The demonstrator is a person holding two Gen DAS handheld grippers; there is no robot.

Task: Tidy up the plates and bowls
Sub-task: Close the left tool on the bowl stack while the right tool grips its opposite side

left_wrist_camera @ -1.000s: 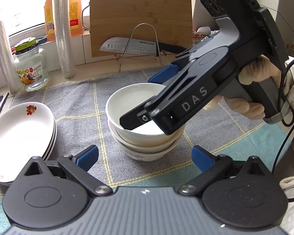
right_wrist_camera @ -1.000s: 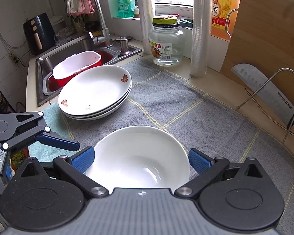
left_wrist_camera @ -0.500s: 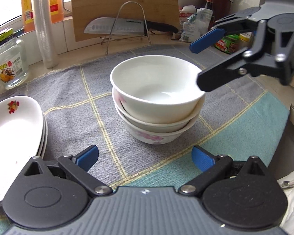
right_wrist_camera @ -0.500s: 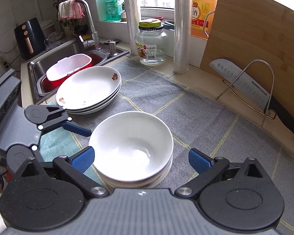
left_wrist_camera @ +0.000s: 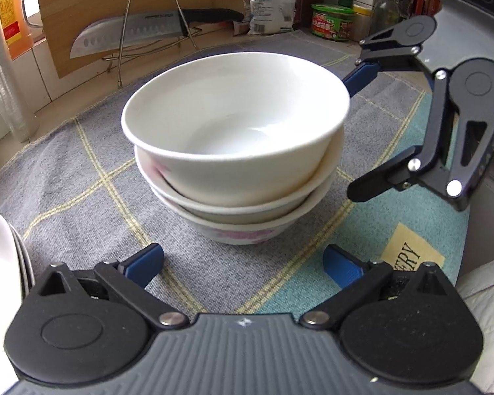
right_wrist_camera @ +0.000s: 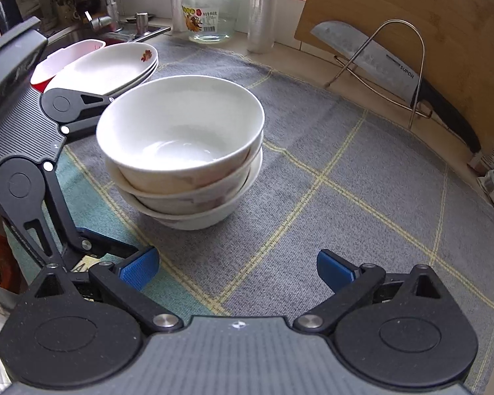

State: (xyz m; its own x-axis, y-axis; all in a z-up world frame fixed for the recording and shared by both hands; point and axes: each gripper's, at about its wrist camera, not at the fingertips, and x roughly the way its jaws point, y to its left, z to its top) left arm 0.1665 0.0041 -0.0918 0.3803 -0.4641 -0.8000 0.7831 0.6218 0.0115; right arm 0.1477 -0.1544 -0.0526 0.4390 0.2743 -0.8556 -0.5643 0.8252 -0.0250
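Bowls nested, plates stacked — both grippers empty

The bowl stack (right_wrist_camera: 184, 151) sits mid-mat; the plate stack (right_wrist_camera: 108, 65) lies far left near the sink. Left gripper (left_wrist_camera: 243, 263) and right gripper (right_wrist_camera: 235, 268) flank the bowls, jaws spread — probably finished.

Left wrist view: low, close, faced toward the back wall across the stacked bowls (left_wrist_camera: 237, 144). Right wrist view: slightly higher, close, faced toward the sink. Shared: bowls (right_wrist_camera: 181, 151), knife (right_wrist_camera: 388, 65), each opposite gripper
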